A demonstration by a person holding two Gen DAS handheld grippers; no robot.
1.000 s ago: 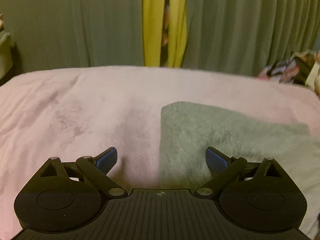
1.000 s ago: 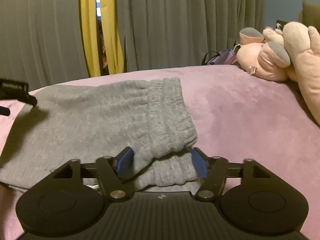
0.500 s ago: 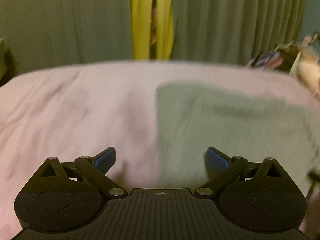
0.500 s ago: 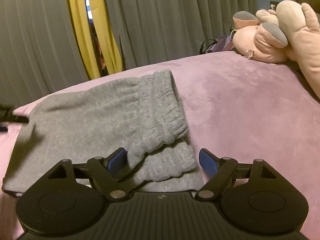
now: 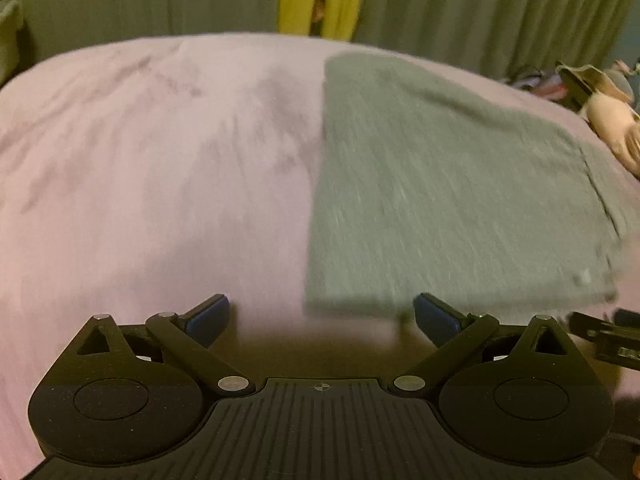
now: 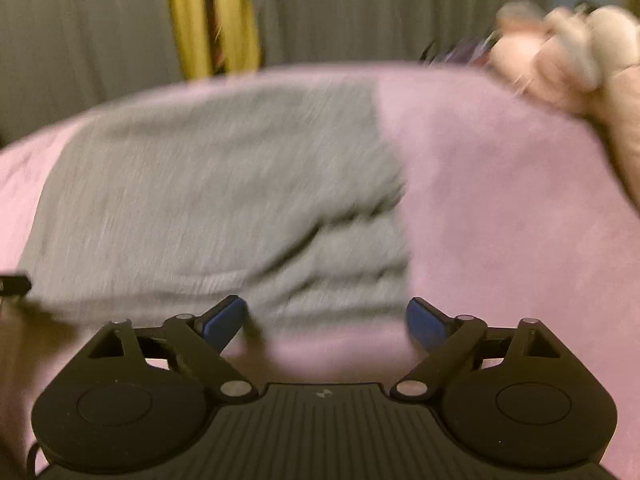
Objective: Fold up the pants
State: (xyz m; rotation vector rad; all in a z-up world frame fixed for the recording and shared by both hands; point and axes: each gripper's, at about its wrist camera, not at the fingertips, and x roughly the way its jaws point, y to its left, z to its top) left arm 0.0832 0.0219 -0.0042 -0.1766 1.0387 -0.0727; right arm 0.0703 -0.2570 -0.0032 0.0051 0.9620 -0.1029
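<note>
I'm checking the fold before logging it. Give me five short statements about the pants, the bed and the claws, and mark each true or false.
1. The grey pants lie folded on a pink blanket. True.
2. The right claw is clamped on the waistband. False: its jaws are opening and the pads press on nothing.
3. The left claw holds a sock. False: it is open and empty.
4. A pink plush toy sits at the bed's far right corner. True.
5. The curtains behind the bed are all red. False: they are grey, with a yellow strip.
</note>
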